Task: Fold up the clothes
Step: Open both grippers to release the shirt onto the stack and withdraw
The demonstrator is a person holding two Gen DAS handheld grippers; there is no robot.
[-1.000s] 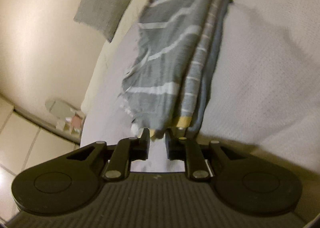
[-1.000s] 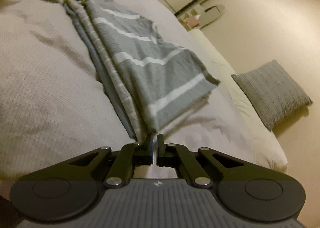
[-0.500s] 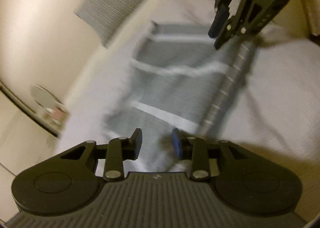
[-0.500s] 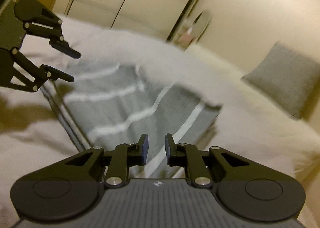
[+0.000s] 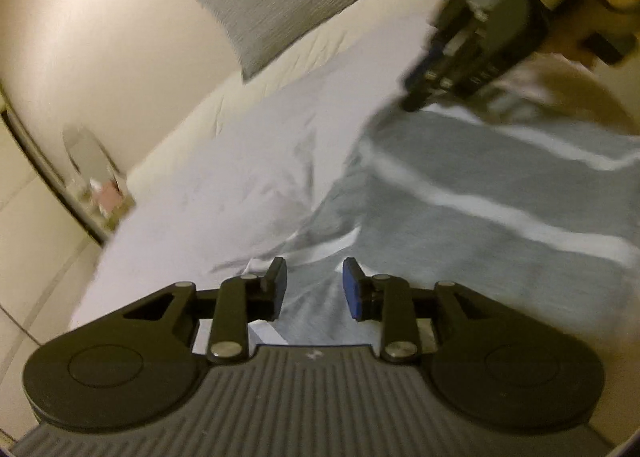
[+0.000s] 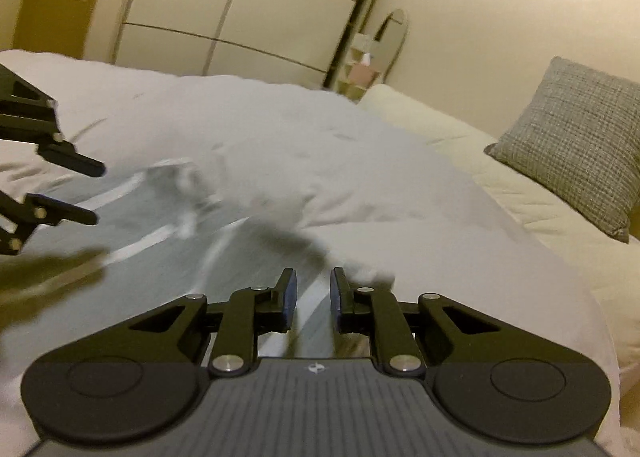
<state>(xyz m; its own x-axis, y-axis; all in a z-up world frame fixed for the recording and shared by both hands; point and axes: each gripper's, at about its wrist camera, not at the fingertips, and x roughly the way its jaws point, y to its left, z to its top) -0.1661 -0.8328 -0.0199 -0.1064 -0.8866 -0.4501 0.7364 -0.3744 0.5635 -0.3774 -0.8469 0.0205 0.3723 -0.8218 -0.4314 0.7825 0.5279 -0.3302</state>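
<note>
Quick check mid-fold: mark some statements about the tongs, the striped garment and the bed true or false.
1. The left tongs are open, holding nothing. True.
2. The right tongs are clamped on the garment. False: they are open, with only a gap between them.
3. The grey striped garment lies on the white bedcover. True.
4. The grey cushion sits on top of the garment. False: it rests apart, at the bed's far edge by the wall.
5. A wardrobe stands beyond the bed. True.

No legible txt anywhere.
</note>
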